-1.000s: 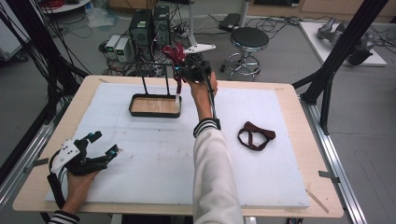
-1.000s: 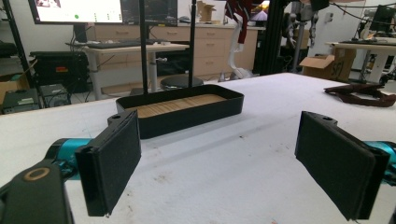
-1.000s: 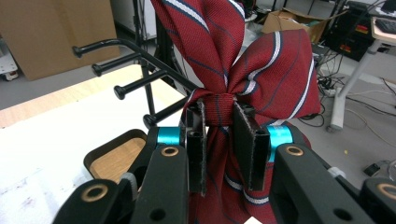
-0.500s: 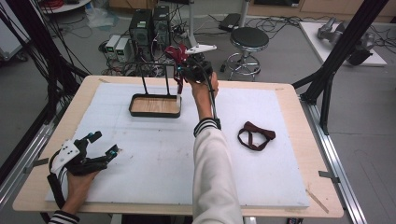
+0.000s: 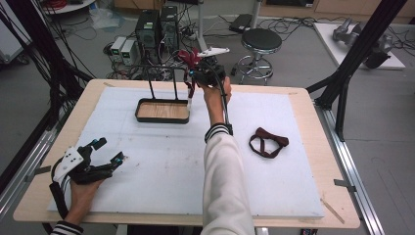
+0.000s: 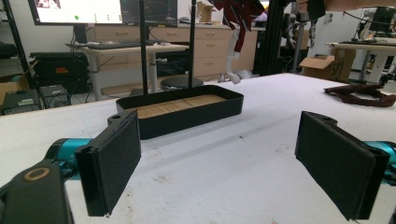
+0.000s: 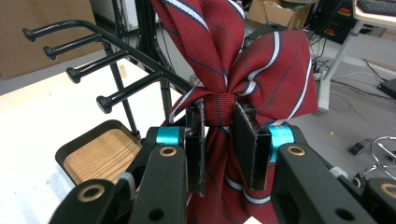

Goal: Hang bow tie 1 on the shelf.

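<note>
Right gripper [image 7: 219, 140] is clamped on the knot of the red striped bow tie [image 7: 243, 60], held up at the far edge of the table [image 5: 303, 105], just right of the black rack [image 7: 107, 60] with its pegs and wooden tray base [image 5: 163, 110]. Left gripper [image 5: 105, 152] rests at the near left corner, jaws wide apart, nothing between them. A second dark red bow tie [image 5: 268, 142] lies flat on the right side.

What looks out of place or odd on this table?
The dark red bow tie lies loose on the white mat, its strap in an untidy loop, apart from the rack. The right gripper holds a striped bow tie at its knot beside the rack's pegs.
</note>
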{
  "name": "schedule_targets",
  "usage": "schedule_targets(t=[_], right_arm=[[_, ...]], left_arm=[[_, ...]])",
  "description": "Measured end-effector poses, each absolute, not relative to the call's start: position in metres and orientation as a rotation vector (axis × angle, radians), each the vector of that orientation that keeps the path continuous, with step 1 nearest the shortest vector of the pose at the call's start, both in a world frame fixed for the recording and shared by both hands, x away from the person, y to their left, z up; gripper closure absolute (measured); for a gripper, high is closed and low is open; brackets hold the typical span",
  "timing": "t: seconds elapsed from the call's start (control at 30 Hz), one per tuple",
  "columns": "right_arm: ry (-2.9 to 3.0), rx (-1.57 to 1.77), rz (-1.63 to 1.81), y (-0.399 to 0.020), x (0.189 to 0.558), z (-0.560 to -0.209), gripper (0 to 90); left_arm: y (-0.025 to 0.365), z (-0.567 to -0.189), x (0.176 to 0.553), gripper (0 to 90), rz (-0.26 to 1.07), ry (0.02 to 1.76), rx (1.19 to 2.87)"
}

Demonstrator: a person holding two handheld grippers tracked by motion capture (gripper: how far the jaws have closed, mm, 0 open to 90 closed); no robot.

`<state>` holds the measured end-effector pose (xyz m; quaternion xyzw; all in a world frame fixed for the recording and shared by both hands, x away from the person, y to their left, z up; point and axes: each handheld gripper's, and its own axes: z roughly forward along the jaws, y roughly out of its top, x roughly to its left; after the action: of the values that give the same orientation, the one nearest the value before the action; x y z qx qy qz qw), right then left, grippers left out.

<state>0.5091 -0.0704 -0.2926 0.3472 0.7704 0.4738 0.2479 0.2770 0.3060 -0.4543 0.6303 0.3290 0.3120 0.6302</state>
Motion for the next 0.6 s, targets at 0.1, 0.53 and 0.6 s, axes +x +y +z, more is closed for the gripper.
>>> schedule_targets(t=[0.1, 0.53, 0.6], right_arm=[[2.109, 0.955, 1.284, -0.0702, 0.5095, -0.2938, 74.4], [2.13, 0.977, 1.241, -0.072, 0.5096, -0.2985, 73.0], [2.133, 0.975, 1.24, -0.0719, 0.5094, -0.2985, 72.5]], left_arm=[[0.3062, -0.4543, 0.277, 14.8, 0.715, 0.753, 1.444], [0.306, -0.4543, 0.2769, 14.8, 0.714, 0.753, 1.44], [0.3059, -0.4543, 0.2769, 14.8, 0.714, 0.753, 1.439]])
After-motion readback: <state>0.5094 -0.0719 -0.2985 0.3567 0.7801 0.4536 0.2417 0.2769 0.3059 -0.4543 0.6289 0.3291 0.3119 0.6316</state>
